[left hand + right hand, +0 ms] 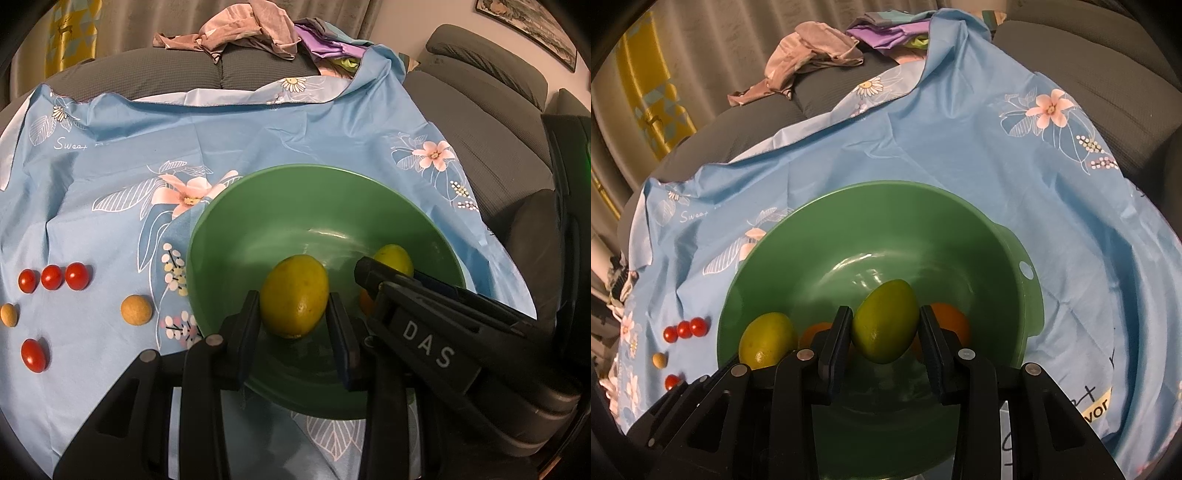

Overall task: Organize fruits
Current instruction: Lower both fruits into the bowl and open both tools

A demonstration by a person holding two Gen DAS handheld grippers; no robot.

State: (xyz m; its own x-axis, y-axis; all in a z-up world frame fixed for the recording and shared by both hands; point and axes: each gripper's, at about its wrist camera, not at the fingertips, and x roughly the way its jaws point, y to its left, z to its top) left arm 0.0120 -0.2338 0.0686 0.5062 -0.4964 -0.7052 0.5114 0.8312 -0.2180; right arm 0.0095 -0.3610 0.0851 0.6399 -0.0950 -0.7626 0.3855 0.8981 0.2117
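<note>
Yellow-green oval lemon clamped by left gripper over round green plastic bowl, greener lemon clamped by right gripper above same bowl, small red cherry tomatoes laid on blue floral cloth

A green bowl fills the lower centre of both views, holding two yellow-green lemons: one clamped between the left tool's pads, the other between the right tool's pads, with oranges behind. At the left edge, on the blue floral cloth, lie four red cherry tomatoes and two small tan round fruits.
</note>
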